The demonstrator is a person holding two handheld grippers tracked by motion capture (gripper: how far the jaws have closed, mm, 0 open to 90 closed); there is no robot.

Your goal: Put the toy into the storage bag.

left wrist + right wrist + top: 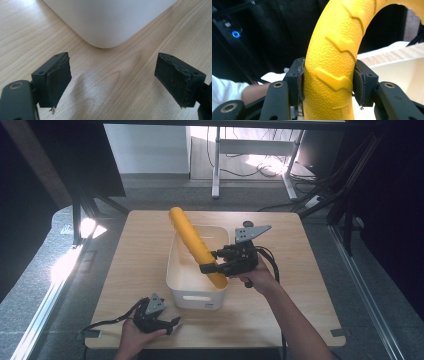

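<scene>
A long yellow tube (pixel 192 241) with a pebbled skin and raised zigzag ridges (pixel 332 50) leans in the white bin (pixel 196 299). Its low end is inside the bin near the front right, and its top pokes out over the far left rim. My right gripper (pixel 214 261) is shut on the tube near its low end, with a pad (pixel 299 82) pressed on each side. My left gripper (pixel 171 324) rests on the table in front of the bin's front left corner (pixel 105 30). Its jaws (pixel 112 82) stand wide open over bare wood.
The wooden table (pixel 137 265) has free room to the left and right of the bin. Beyond its far edge are the grey floor, a desk frame (pixel 216 165) and cables. The left gripper's cable (pixel 107 322) trails along the front left edge.
</scene>
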